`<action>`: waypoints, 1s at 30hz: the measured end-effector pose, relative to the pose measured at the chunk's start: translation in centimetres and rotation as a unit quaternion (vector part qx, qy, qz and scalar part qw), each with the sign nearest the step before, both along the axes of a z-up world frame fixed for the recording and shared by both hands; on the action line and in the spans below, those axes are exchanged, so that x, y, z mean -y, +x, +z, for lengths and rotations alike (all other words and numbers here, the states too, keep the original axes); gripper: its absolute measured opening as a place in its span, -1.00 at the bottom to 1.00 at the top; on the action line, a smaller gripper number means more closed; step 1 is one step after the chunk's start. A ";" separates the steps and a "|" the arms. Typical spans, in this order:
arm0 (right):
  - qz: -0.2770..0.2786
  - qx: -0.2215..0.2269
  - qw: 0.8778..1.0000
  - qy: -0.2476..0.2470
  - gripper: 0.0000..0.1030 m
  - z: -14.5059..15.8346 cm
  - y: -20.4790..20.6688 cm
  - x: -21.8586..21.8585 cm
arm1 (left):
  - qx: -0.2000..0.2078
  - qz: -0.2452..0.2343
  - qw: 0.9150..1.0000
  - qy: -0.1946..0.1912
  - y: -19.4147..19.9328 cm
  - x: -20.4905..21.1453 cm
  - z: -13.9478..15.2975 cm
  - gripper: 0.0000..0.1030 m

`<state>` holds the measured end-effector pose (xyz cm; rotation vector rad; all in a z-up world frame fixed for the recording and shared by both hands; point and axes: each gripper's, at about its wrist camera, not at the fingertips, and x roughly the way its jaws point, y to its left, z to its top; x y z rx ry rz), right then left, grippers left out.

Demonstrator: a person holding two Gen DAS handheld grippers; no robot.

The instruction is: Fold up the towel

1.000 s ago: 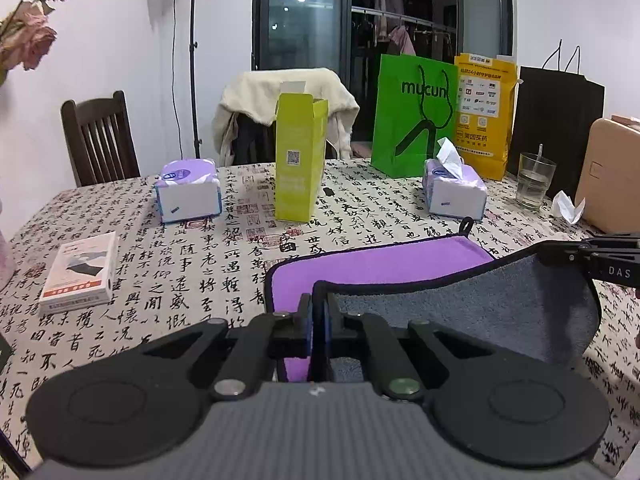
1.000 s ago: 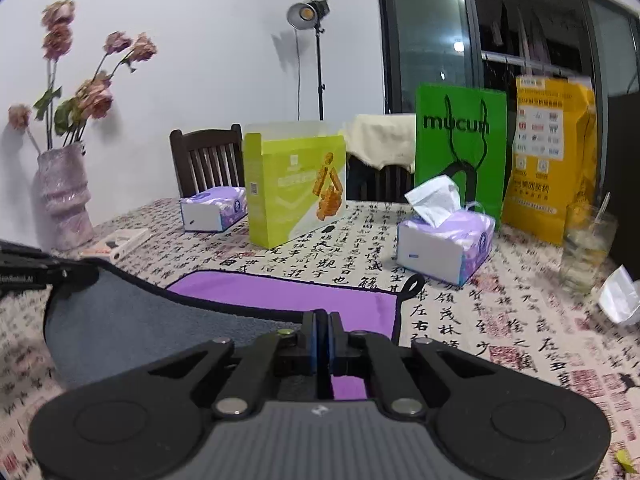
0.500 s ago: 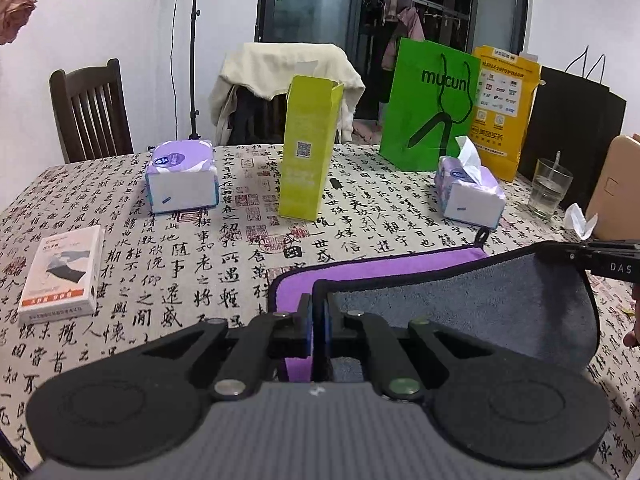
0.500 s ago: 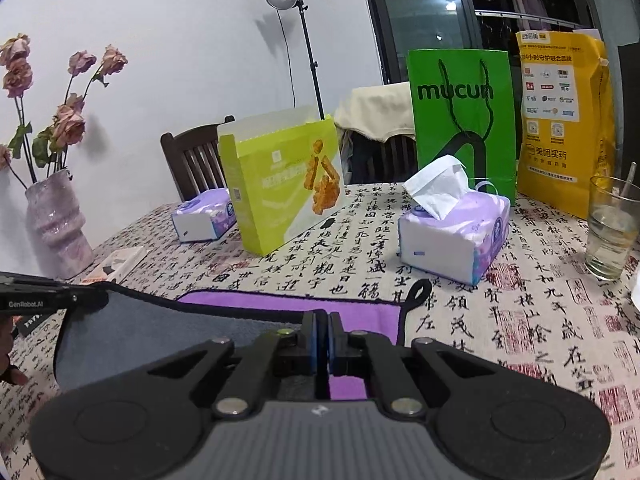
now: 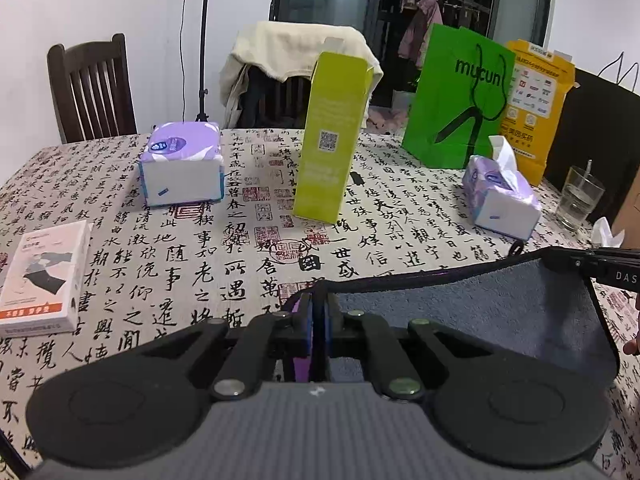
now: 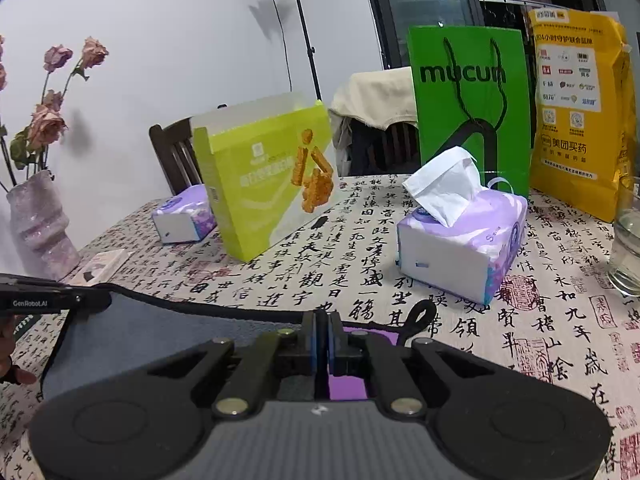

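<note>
Towel (image 5: 472, 312): grey side up, lifted over desk (image 5: 240, 216); left hand-held gripper (image 5: 318, 320) and right hand-held gripper (image 6: 322, 334) each clamped its edge.

Tabletop (image 5: 120, 264) w/ calligraphy-print cloth. Lime box (image 5: 332, 136) upright mid-table, tissue packs either side: sealed one (image 5: 182, 168) left, open one (image 6: 460, 236) right. Green mucun bag (image 6: 472, 108) & yellow bag (image 6: 580, 112) at the back, glass (image 5: 580, 196) far right, vase (image 6: 40, 224) w/ dried roses left.

Left tool (image 5: 319, 312) clamping towel (image 5: 460, 312)
</note>
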<state>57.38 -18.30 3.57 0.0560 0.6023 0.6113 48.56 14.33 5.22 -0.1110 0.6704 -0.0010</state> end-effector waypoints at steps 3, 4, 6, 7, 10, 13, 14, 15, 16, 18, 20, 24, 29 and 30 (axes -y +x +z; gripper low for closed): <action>-0.002 -0.004 1.000 -0.002 -0.90 -0.4 1.0 -0.2 | -0.006 0.002 1.000 0.000 1.0 -0.1 -0.5 -0.88; -0.002 -0.005 1.000 -0.003 -0.90 -0.5 1.2 -0.3 | -0.008 0.003 1.000 -0.001 1.3 -0.2 -0.7 -0.88; -0.003 -0.008 1.000 -0.002 -0.90 -0.8 1.8 -0.4 | -0.013 0.004 1.000 -0.003 1.9 -0.3 -1.0 -0.88; -0.004 -0.011 1.000 0.000 -0.90 -0.9 2.1 -0.5 | -0.015 0.005 1.000 -0.004 2.2 -0.4 -1.2 -0.88; -0.007 -0.018 1.000 0.001 -0.90 -1.4 2.9 -0.6 | -0.020 0.007 1.000 -0.007 2.9 -0.7 -1.5 -0.88; -0.007 -0.022 1.000 0.002 -0.90 -1.8 3.6 -0.8 | -0.024 0.007 1.000 -0.007 3.6 -0.9 -1.9 -0.88; -0.007 -0.024 1.000 0.003 -0.90 -1.9 3.9 -0.9 | -0.026 0.007 1.000 -0.007 3.9 -0.9 -2.0 -0.88; -0.008 -0.027 1.000 0.003 -0.90 -2.1 4.1 -0.9 | -0.027 0.007 1.000 -0.008 4.1 -1.0 -2.1 -0.88; -0.009 -0.029 1.000 0.004 -0.90 -2.2 4.3 -1.0 | -0.028 0.007 1.000 -0.009 4.3 -1.0 -2.1 -0.88; -0.011 -0.033 0.999 0.006 -0.90 -2.4 4.8 -1.0 | -0.026 0.005 1.000 -0.012 4.7 -1.1 -2.2 -0.88; -0.012 -0.033 0.999 0.005 -0.90 -2.5 5.1 -1.1 | -0.028 0.002 1.000 -0.011 5.0 -1.2 -2.4 -0.88; -0.015 -0.038 0.999 0.004 -0.90 -2.9 5.7 -1.1 | -0.037 0.001 0.999 -0.012 5.7 -1.6 -3.1 -0.86; -0.021 -0.045 0.999 -0.002 -0.84 -3.3 6.3 -1.1 | -0.048 0.002 0.999 -0.018 6.2 -2.1 -3.8 -0.82; -0.022 -0.045 0.999 -0.004 -0.77 -3.4 6.3 -1.2 | -0.048 0.002 0.999 -0.019 6.3 -2.2 -3.9 -0.79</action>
